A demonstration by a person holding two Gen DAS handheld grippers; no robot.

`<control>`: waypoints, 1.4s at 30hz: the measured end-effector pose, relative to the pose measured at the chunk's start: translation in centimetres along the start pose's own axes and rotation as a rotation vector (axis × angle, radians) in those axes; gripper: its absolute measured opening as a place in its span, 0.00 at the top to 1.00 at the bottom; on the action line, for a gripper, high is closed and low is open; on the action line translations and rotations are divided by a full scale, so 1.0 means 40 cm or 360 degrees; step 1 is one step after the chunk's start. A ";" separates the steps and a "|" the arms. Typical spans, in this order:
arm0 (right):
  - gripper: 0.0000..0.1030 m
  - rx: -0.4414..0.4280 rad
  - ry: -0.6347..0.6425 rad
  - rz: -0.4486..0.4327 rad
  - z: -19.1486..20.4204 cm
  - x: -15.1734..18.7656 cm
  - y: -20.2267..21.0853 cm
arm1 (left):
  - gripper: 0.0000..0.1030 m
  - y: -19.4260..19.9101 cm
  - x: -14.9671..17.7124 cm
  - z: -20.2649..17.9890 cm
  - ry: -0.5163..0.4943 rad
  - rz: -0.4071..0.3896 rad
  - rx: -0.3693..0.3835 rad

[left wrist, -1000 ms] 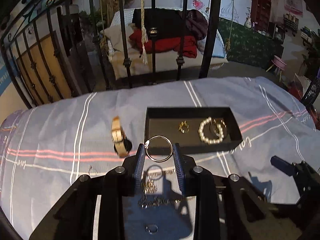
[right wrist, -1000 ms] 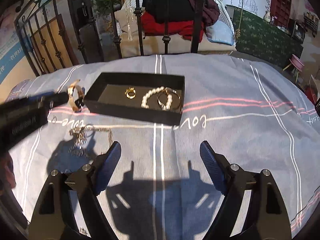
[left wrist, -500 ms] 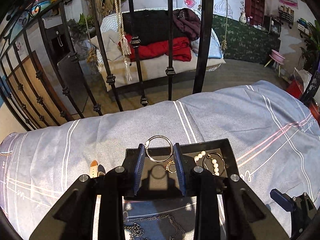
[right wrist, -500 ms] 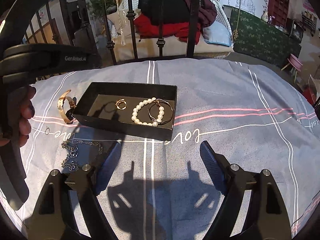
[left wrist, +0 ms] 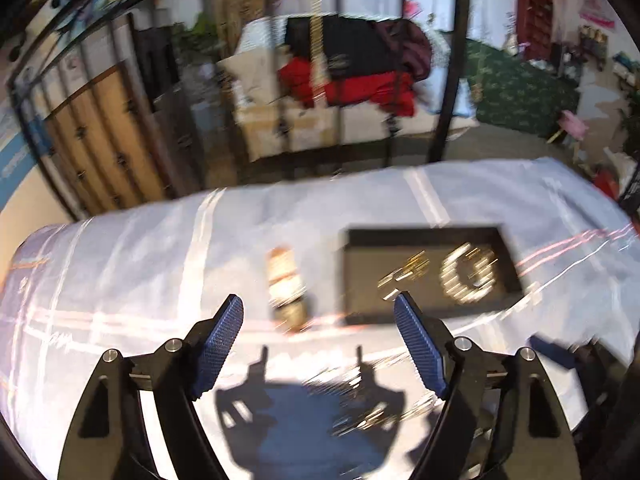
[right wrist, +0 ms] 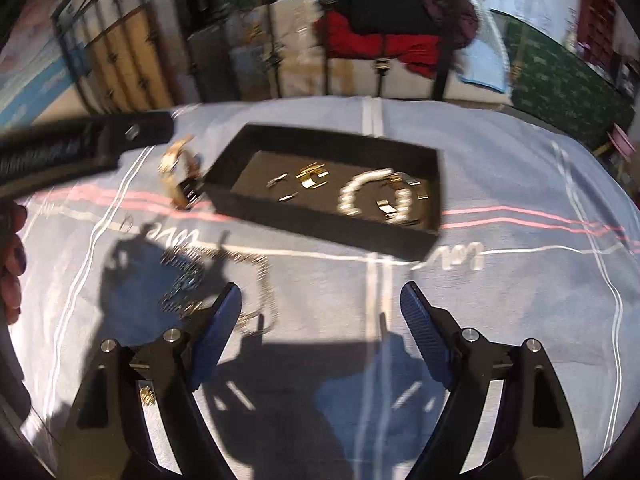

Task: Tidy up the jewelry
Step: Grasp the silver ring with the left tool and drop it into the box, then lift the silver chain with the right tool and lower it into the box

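- Left wrist view: the left tongs (left wrist: 319, 312) hang spread wide over the sheet (left wrist: 140, 248), nothing between the blue pads (left wrist: 218, 340); the whole picture is smeared by motion.
- The sheet is pale blue-grey with white and pink stripes, lit by hard sun, and the tongs' shadow falls dark on it close below the camera.
- A shallow black tray (left wrist: 360, 240) sits on the sheet ahead and to the right of the left tongs. Inside it lie a pearl bracelet (left wrist: 466, 276) and some small gold and silver pieces (left wrist: 408, 274), too blurred to tell apart.
- A gold watch (left wrist: 285, 284) lies on the sheet just left of the tray, outside it.
- Right wrist view: the right tongs (right wrist: 320, 312) are likewise spread and hold nothing, low over the sheet, with the tray beyond them.
- A thin chain (right wrist: 188, 280) lies loose on the sheet near the left pad of the right tongs, well outside the tray.
- The left tool's black body reaches in from the left edge, with the holder's fingers (right wrist: 12, 264) showing below it.
- Behind the bed stands a black iron railing (left wrist: 450, 80); past it a seat is piled with red and black clothes (left wrist: 360, 64), with a green patterned wall (right wrist: 568, 80) to the right.
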State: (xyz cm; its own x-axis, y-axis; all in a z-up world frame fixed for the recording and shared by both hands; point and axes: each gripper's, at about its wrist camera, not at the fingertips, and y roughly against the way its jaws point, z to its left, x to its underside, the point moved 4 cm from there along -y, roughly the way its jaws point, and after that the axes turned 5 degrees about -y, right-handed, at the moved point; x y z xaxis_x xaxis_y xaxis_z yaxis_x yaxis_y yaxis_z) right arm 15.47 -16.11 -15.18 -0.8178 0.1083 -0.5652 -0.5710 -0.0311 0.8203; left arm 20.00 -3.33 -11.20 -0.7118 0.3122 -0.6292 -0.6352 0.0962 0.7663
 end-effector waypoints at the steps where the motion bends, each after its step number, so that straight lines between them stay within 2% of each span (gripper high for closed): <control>1: 0.21 -0.0017 0.0037 0.0013 0.023 0.007 -0.014 | 0.26 -0.016 0.040 0.033 0.0025 0.0061 -0.0011; 4: 0.21 -0.0048 0.0131 0.0066 0.085 0.017 -0.066 | 0.27 -0.060 0.128 0.084 0.0044 0.0218 -0.0023; 6: 0.20 -0.0088 0.0171 0.0088 0.123 0.017 -0.095 | 0.26 -0.082 0.162 0.094 0.0038 0.0276 -0.0030; 8: 0.12 -0.0106 0.0227 0.0115 0.156 0.020 -0.123 | 0.26 -0.104 0.176 0.101 0.0052 0.0316 -0.0046; 10: 0.08 -0.0105 0.0300 0.0160 0.188 0.033 -0.160 | 0.26 -0.123 0.177 0.101 0.0059 0.0334 -0.0053; 12: 0.06 -0.0117 0.0300 0.0125 0.195 0.039 -0.173 | 0.26 -0.138 0.177 0.087 0.0045 0.0345 -0.0054; 13: 0.14 -0.0127 0.0276 0.0131 0.192 0.036 -0.175 | 0.26 -0.144 0.174 0.080 0.0027 0.0344 -0.0055; 14: 0.42 -0.0139 0.0249 0.0118 0.187 0.031 -0.169 | 0.26 -0.148 0.170 0.071 0.0011 0.0340 -0.0058; 15: 0.64 -0.0132 0.0231 0.0107 0.177 0.024 -0.162 | 0.26 -0.150 0.165 0.064 0.0005 0.0335 -0.0054; 16: 0.96 -0.0106 0.0214 0.0105 0.171 0.016 -0.156 | 0.26 -0.150 0.161 0.057 0.0009 0.0327 -0.0045; 21: 0.97 -0.0140 0.0138 0.0099 0.123 0.017 -0.136 | 0.26 -0.139 0.150 0.036 0.0017 0.0298 -0.0019; 26: 0.98 -0.0135 0.0027 -0.0053 0.044 -0.012 -0.034 | 0.26 -0.109 0.117 0.010 0.0011 0.0234 0.0007; 29: 0.98 -0.0132 -0.0018 -0.0182 0.005 -0.084 0.051 | 0.26 -0.083 0.085 -0.006 0.0000 0.0185 0.0019; 34: 0.98 -0.0132 0.0031 -0.0406 -0.008 -0.232 0.198 | 0.25 -0.044 0.046 -0.026 -0.0004 0.0130 0.0024; 42: 0.98 -0.0119 0.0138 -0.0603 0.023 -0.378 0.342 | 0.25 0.003 0.009 -0.054 -0.0037 0.0080 0.0048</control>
State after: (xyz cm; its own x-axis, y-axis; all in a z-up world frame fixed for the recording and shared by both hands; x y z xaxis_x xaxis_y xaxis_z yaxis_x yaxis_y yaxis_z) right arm 20.10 -17.28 4.68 -0.5491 0.0416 -0.8347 -0.8347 -0.0775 0.5453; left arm 19.02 -5.24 -11.59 -0.7352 0.3390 -0.5869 -0.5892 0.1083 0.8007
